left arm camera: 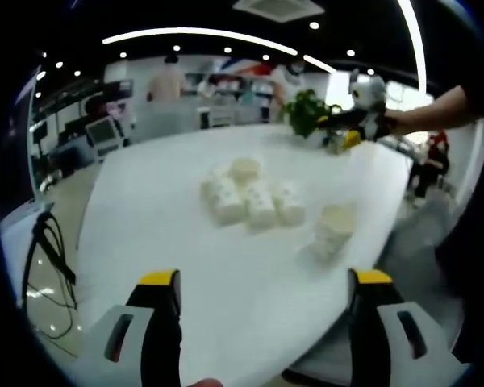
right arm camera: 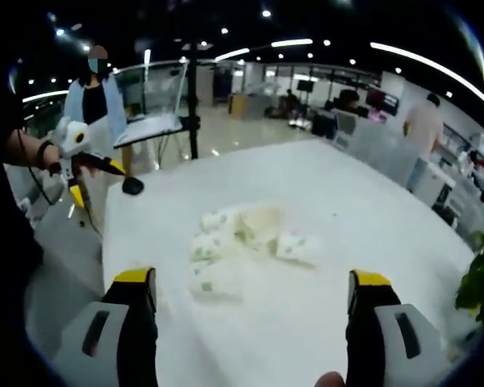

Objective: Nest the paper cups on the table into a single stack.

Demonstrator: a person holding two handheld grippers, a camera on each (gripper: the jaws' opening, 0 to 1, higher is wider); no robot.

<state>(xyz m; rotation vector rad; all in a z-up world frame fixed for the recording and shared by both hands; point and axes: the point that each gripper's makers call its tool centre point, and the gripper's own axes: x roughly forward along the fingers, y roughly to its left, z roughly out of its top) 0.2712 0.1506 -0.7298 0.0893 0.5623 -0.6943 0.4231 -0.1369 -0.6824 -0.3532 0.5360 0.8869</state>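
Jaws of both grippers stand wide apart and hold nothing; the left gripper (left arm camera: 264,278) hangs above the near edge of the white tabletop (left arm camera: 169,210), and the right gripper (right arm camera: 252,278) does the same from the opposite side; each shows small in the other's view, held up off the far edge of the tabletop in a person's hand.

Paper cups (left arm camera: 250,197) lie in a loose huddle near the middle of the tabletop, most of them tipped on their sides and touching one another, with one (left arm camera: 245,169) at the back that seems to stand upright; a single cup (left arm camera: 334,229) stands apart from the huddle, nearer the left gripper and toward its right jaw; in the right gripper view the same huddle (right arm camera: 246,238) sits ahead of the jaws and slightly toward the left one, too blurred to count.

No cup is nested yet, so the step in hand looks like the first reach; it would go best to take the lone upright cup as the base, since it needs no righting; grip a lying cup lightly across its wall near the rim so the paper does not crush; bring it mouth-up over the base and lower it straight so the rims seat evenly.
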